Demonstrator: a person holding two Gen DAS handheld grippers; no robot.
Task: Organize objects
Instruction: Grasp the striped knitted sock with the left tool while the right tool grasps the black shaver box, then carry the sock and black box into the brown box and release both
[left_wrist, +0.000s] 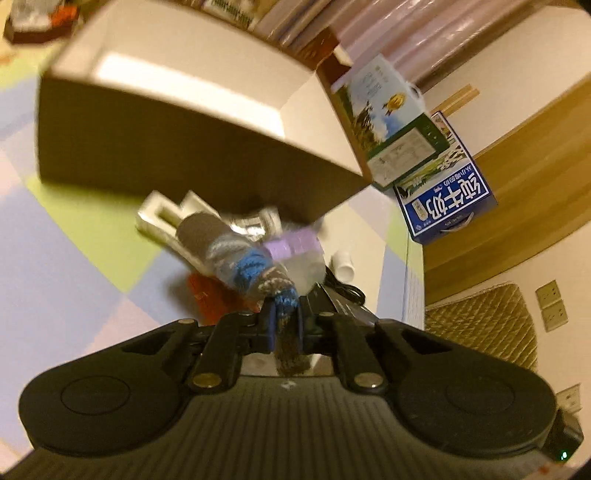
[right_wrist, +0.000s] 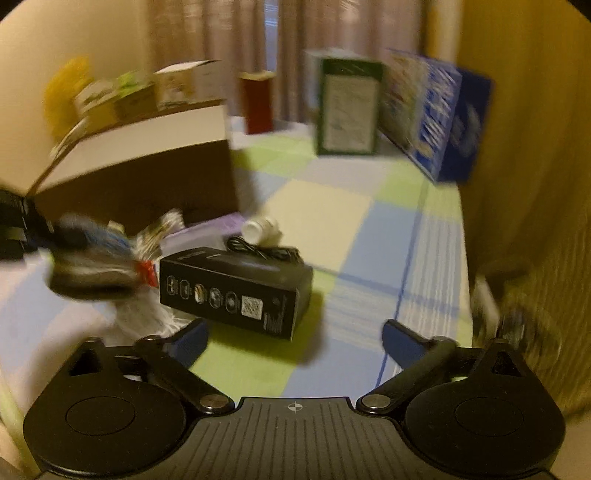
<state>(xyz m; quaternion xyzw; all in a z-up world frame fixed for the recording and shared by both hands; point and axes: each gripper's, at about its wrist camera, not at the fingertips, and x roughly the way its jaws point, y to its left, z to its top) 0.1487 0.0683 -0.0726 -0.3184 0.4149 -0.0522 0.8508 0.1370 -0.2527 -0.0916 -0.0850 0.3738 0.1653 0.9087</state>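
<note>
The left gripper (left_wrist: 284, 325) has its fingers (left_wrist: 269, 326) squeezed tight on a knitted sock (left_wrist: 240, 254). The sock is brown, grey and blue. One end is pinched between the fingers, and the rest sticks out in front, up in the air over the pile of things. From the right wrist view the sock (right_wrist: 90, 258) shows as a blur at the left, with the left gripper at the edge.

Just past the sock is a big open box (left_wrist: 177, 110), brown outside and white inside. No things show in the part of it that can be seen. It sits on a checked cloth (left_wrist: 74, 236) of green, blue and pale squares that covers the worktop.

Under the sock lie more things: a purple box (left_wrist: 295, 243), a white tray (left_wrist: 155, 218), something red (left_wrist: 207, 295) and a small white bottle (left_wrist: 343, 266) on its side.

The right gripper (right_wrist: 293, 338) has its fingers (right_wrist: 192, 338) wide open, and they hold nothing. It hangs over the cloth. Just in front of it lies a long black box (right_wrist: 236, 291) with little pictures on its side. A black cord (right_wrist: 262, 251) lies coiled behind that box, next to the white bottle.

At the back stand a green carton (right_wrist: 347, 107), a blue carton (right_wrist: 443, 118) and a dark red box (right_wrist: 256, 101). Curtains (right_wrist: 221, 37) hang behind them.
</note>
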